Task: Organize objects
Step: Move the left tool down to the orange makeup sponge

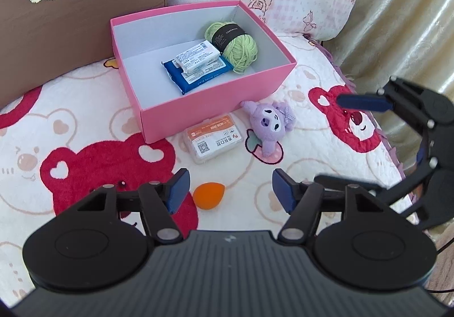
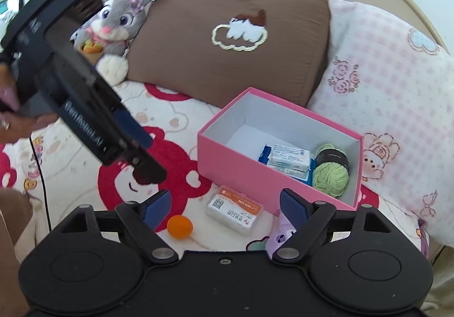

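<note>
A pink box [image 1: 215,107] sits open on a bed covered with a bear-print quilt [image 1: 93,164], and everything else is placed here relative to that box. Inside it, against the far right corner, lies a green yarn ball [image 1: 235,46] with a dark band. Touching the yarn, toward the box's middle, a white packet [image 1: 197,57] rests on top of a blue wipes pack [image 1: 198,76].

Just outside the box's near wall lies a clear plastic case with an orange label [image 1: 213,140]. Beside that case, off the box's near right corner, is a purple plush toy [image 1: 269,124]. Nearer the camera than the case, an orange egg-shaped sponge [image 1: 208,195] lies on the quilt.

Behind the box a brown pillow [image 2: 227,42] and a pink checked pillow [image 2: 383,84] lean together; a grey rabbit plush [image 2: 119,19] sits at the brown pillow's left end.

The left claw [image 1: 229,193] hangs over the quilt short of the box, its jaws partly spread with nothing between them. The right claw [image 2: 225,207] stands wide and empty too, with the sponge and case showing between its pads on the quilt below.
</note>
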A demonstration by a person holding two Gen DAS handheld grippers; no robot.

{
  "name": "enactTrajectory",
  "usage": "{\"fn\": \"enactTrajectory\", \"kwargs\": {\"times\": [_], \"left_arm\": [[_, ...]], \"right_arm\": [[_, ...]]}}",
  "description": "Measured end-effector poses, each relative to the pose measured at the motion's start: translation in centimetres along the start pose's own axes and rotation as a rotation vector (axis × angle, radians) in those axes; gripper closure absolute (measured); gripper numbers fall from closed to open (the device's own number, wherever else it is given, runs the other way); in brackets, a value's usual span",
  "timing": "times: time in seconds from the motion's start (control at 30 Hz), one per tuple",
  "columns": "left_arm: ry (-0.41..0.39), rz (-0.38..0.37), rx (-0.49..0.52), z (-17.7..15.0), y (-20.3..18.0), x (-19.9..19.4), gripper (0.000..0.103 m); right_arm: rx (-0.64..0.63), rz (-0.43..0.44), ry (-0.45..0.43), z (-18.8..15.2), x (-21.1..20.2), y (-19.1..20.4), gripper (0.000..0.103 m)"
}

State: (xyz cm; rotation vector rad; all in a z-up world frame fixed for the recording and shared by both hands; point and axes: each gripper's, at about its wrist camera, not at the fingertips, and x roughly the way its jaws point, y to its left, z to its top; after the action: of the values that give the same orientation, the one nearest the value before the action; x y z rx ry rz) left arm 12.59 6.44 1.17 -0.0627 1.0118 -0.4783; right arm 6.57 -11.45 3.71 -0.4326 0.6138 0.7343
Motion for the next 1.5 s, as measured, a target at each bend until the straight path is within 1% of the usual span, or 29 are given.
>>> {"fn": "enactTrajectory", "kwargs": {"times": [0.1,0.2,0.27,0.43,0.63,0.73,0.87,1.0,1.17,1.3,1.4,1.47,1.5], "left_arm": [[0.006,-0.011,-0.014,-0.3,0.1,0.3,0.036],[0.018,-0.023,-0.019,-0.7,0.0,0.7,0.035],[0.022,-0.028,-0.020,-1.0,-0.1,1.0,0.034],[0.022,-0.045,-0.047,-1.8,0.2,2.0,0.031],[0.009,-0.036,-0.083,-2.9,1.1,3.5,0.026],[0.012,-0.032,-0.106,-3.5,1.8,4.5,0.025],[0.026,-0.026,-0.163,-4.5,2.8,6.4,0.025],[0.037,-0.025,-0.188,-5.3,3.6,8.0,0.025],[0.037,-0.053,-0.234,-6.0,4.5,9.8,0.025],[0.033,-0.074,-0.265,-6.4,5.2,11.1,0.025],[0.016,-0.083,-0.289,-6.5,5.7,11.8,0.025],[0.012,-0.083,-0.293,-6.5,5.9,12.3,0.025],[0.012,-0.080,-0.297,-6.4,6.0,12.5,0.025]], "right_arm": [[0.005,0.046,0.015,-0.5,0.4,0.5,0.016],[-0.007,0.094,0.000,-1.1,0.6,1.3,0.017],[-0.012,0.117,0.008,-1.5,1.1,1.8,0.017],[0.023,0.134,0.024,-2.8,3.0,2.4,0.017],[0.035,0.146,0.027,-4.4,6.2,3.4,0.017],[0.012,0.145,0.026,-5.2,7.4,4.1,0.017],[-0.024,0.128,0.031,-6.2,8.9,4.8,0.017],[-0.041,0.113,0.032,-7.0,10.4,5.3,0.016],[-0.102,0.083,0.026,-7.3,12.3,6.4,0.016],[-0.120,0.061,0.032,-7.6,13.7,7.0,0.017],[-0.125,0.046,0.033,-7.8,14.5,7.2,0.019],[-0.127,0.031,0.031,-8.0,14.9,7.2,0.024],[-0.121,0.023,0.034,-8.0,15.1,7.1,0.030]]}}
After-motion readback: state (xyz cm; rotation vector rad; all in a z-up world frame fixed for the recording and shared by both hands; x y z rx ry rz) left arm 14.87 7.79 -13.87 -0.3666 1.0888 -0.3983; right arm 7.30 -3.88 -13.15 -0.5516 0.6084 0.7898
